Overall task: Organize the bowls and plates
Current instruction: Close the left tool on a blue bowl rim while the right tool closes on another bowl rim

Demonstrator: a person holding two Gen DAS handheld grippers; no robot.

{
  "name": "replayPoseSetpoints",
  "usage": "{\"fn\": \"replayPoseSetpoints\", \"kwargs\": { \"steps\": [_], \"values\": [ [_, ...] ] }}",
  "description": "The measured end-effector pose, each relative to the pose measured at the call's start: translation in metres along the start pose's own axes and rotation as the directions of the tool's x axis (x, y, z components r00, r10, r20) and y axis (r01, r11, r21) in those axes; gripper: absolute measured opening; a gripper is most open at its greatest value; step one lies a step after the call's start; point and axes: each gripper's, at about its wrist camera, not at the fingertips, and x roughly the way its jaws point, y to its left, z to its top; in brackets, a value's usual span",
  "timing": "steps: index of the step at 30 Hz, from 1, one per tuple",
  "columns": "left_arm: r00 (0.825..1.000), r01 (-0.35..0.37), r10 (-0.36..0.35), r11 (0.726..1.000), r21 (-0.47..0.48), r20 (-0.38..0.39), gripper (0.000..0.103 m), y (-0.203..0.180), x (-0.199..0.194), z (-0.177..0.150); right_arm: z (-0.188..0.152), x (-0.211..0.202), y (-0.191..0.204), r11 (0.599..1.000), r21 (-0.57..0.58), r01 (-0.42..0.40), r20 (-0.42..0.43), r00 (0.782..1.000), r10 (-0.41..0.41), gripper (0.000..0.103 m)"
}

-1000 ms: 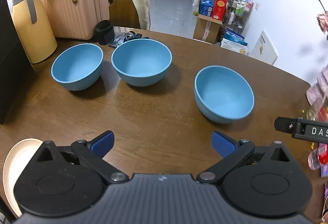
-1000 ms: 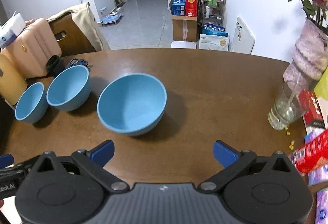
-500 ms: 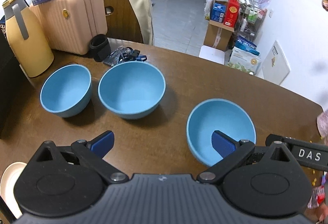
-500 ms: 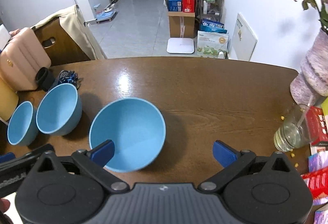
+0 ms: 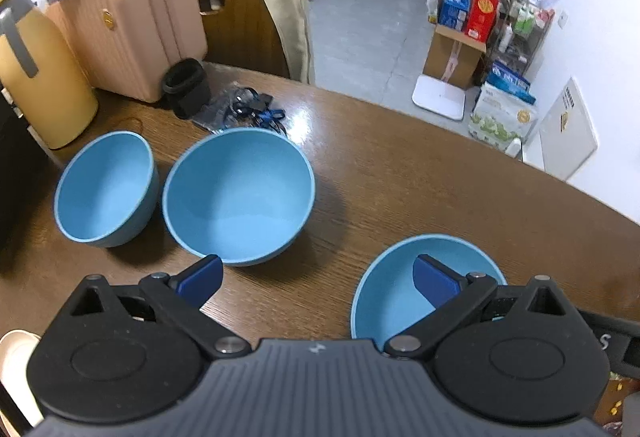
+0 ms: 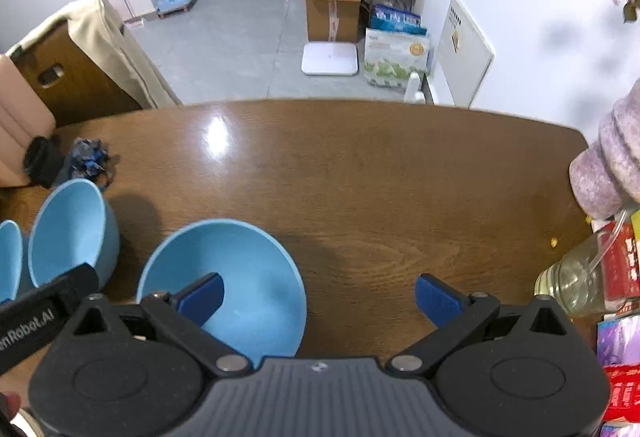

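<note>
Three blue bowls stand on the brown wooden table (image 5: 420, 189). The small bowl (image 5: 105, 189) is at the left, the large bowl (image 5: 239, 195) beside it, and the third bowl (image 5: 394, 293) sits apart at the right. My left gripper (image 5: 318, 275) is open above the table, its right fingertip over the third bowl's inside. My right gripper (image 6: 318, 295) is open too, its left fingertip over that same bowl (image 6: 248, 277). The other two bowls (image 6: 70, 233) show at the right wrist view's left edge. A cream plate (image 5: 12, 349) peeks out at the lower left.
A yellow jug (image 5: 40, 85), a pink suitcase (image 5: 136, 25), a black cup (image 5: 186, 87) and tangled cords (image 5: 250, 107) line the table's far left. A glass (image 6: 576, 281), a pink vase (image 6: 612, 161) and packets (image 6: 624, 389) crowd the right edge. A draped chair (image 5: 256, 9) stands behind.
Both grippers have moved forward and higher over the table. The right bowl now lies under the left gripper's right fingertip and the right gripper's left fingertip. The bowls have not moved.
</note>
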Motion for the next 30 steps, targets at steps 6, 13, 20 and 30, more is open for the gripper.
{"fn": "replayPoseSetpoints", "kwargs": {
  "steps": [6, 13, 20, 30],
  "values": [
    [0.999, -0.007, 0.007, 1.000, 0.011, -0.034, 0.103, -0.005, 0.023, -0.004, -0.004, 0.026, -0.009, 0.999, 0.037, -0.016, -0.036, 0.999, 0.017, 0.091],
    [0.998, -0.005, 0.007, 0.999, 0.038, -0.062, 0.090, -0.014, 0.043, -0.010, -0.008, 0.044, -0.017, 0.998, 0.060, -0.031, -0.053, 0.998, 0.034, 0.079],
    [0.995, -0.005, 0.009, 0.999, 0.044, -0.097, 0.076, -0.014, 0.064, -0.014, -0.012, 0.063, -0.024, 0.993, 0.104, -0.062, -0.056, 0.996, 0.069, 0.051],
    [0.989, 0.023, -0.017, 0.999, 0.040, -0.147, 0.059, -0.012, 0.091, -0.017, -0.016, 0.088, -0.018, 0.990, 0.089, -0.108, -0.071, 0.991, 0.114, 0.027]
  ]
}}
